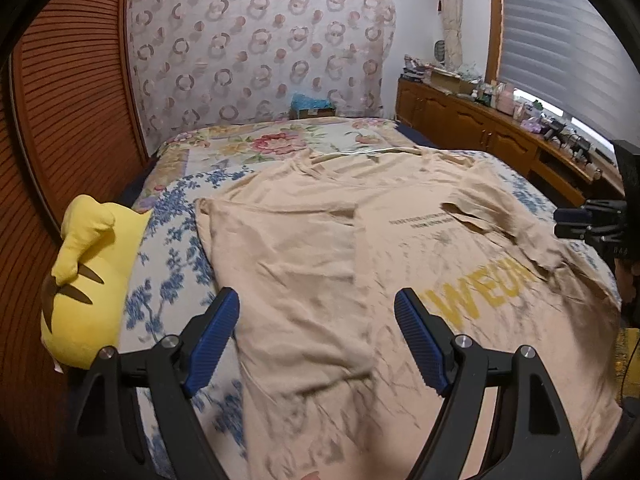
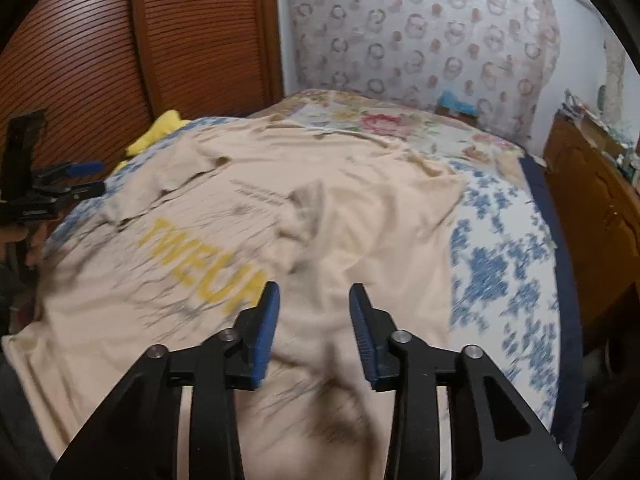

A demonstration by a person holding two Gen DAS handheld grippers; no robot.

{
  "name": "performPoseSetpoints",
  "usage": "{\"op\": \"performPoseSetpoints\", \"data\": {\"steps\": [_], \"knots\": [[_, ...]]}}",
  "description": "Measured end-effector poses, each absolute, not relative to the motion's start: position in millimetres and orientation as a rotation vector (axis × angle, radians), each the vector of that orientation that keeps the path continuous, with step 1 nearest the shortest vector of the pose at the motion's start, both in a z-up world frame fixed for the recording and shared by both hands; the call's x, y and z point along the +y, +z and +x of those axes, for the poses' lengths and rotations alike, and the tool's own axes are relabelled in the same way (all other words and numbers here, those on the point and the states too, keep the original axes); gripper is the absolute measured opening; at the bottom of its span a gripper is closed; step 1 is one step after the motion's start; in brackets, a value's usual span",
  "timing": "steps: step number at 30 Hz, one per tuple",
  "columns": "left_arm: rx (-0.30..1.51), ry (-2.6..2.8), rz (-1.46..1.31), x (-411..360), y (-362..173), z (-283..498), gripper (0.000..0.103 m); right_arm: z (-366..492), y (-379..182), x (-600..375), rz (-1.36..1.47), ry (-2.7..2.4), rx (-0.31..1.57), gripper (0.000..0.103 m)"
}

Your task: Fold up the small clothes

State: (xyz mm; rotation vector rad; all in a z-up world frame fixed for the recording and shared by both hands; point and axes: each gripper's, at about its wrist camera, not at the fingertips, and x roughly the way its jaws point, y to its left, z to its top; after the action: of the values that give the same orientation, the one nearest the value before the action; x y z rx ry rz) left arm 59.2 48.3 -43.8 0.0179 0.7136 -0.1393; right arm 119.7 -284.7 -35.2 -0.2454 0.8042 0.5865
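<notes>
Shirt [image 1: 320, 264] flat on bed [image 1: 176, 264], creased. Left gripper [image 1: 316, 316] jaws wide, right gripper [image 2: 314, 304] jaws narrower, both empty. Pinch hem corners, keep edges aligned.

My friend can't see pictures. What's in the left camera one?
A beige shirt with yellow letters lies spread on a flowery bed. The open left tool hovers over it, holding nothing. A yellow plush toy sits at the bed's left edge.
</notes>
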Motion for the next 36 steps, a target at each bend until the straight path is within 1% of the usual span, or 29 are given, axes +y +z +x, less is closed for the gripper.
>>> {"op": "performPoseSetpoints", "data": {"steps": [9,19,20,21,26,32,36], "knots": [[0.742,-0.081,0.029,68.3,-44.3,104.7,0.08,192.4,-48.5,-304.9,-0.225,0.502,0.832,0.04],[0.791,-0.044,0.011,97.9,-56.8,155.7,0.08,250.7,-66.5,-320.6,-0.21,0.437,0.885,0.04],[0.797,-0.038,0.008,102.7,-58.5,161.1,0.08,256.9,-68.5,-322.7,-0.209,0.43,0.891,0.042],[0.802,-0.037,0.002,107.6,-60.2,166.3,0.08,261.2,-70.2,-324.1,-0.206,0.425,0.895,0.047],[0.838,-0.045,-0.033,130.9,-69.1,191.9,0.08,282.7,-77.8,-333.3,-0.184,0.4,0.915,0.05],[0.871,-0.05,-0.057,145.7,-78.7,215.0,0.071,305.3,-76.7,-329.9,-0.172,0.411,0.916,0.051],[0.885,-0.062,-0.072,149.1,-84.0,225.6,0.066,312.8,-79.0,-325.1,-0.171,0.415,0.898,0.053]]}}
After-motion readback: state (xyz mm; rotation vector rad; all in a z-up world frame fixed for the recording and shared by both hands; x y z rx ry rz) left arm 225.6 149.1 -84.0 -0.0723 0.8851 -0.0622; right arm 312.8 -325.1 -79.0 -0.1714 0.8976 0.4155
